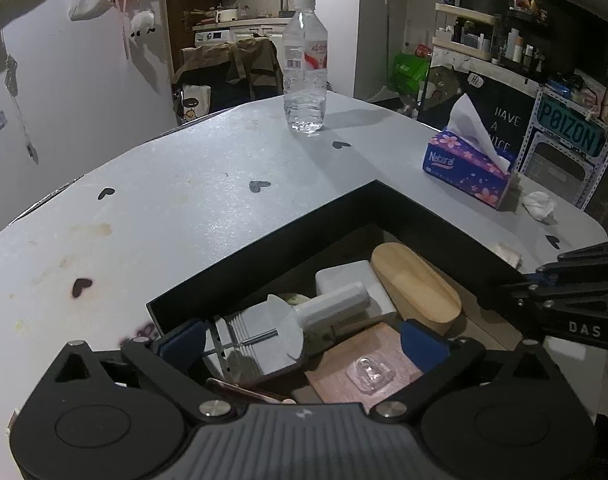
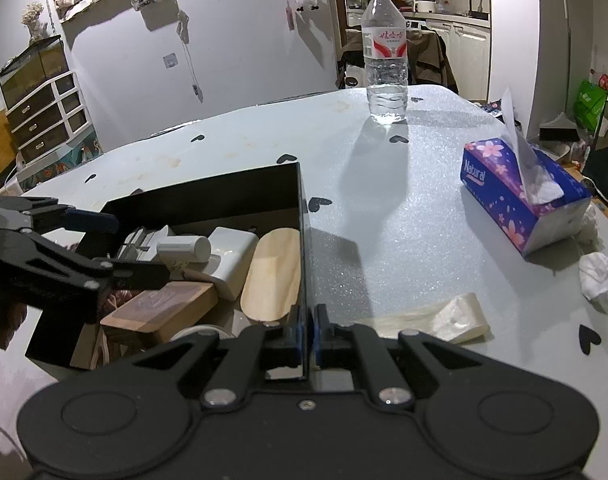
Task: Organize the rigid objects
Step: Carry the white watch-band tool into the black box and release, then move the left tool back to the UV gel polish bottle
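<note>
A: Left gripper [image 1: 301, 342]: jaws spread wide over the black box [image 1: 263, 236], blue pads apart. The grey ridged tool with its white cylinder handle [image 1: 275, 332] lies between them; neither pad presses on it. Nothing held.

B: Right gripper [image 2: 308, 330]?

A: Pinched tight on the box's right wall, at the near end. The thin black edge runs straight up between the pads toward 12 o'clock.

B: Box contents?

A: From the left wrist view: tool at centre, white rectangular block [image 1: 354, 284] at its 1 o'clock, partly under the handle. Light wooden oval piece [image 1: 416, 284] at 2 o'clock, against the right wall. Brown flat board [image 1: 364, 368] at 5 o'clock of the tool, with a small clear plastic piece [image 1: 370, 374] lying on it.

B: Outside the box?

A: Pale table [image 1: 163, 208] with black heart marks. Water bottle [image 2: 385, 56] upright at 12 o'clock, well apart from the box. Purple tissue box [image 2: 520, 200] at 2 o'clock, crumpled tissue [image 2: 598, 278] just beside it, a whitish wrapper [image 2: 460, 318] near the right gripper.
</note>
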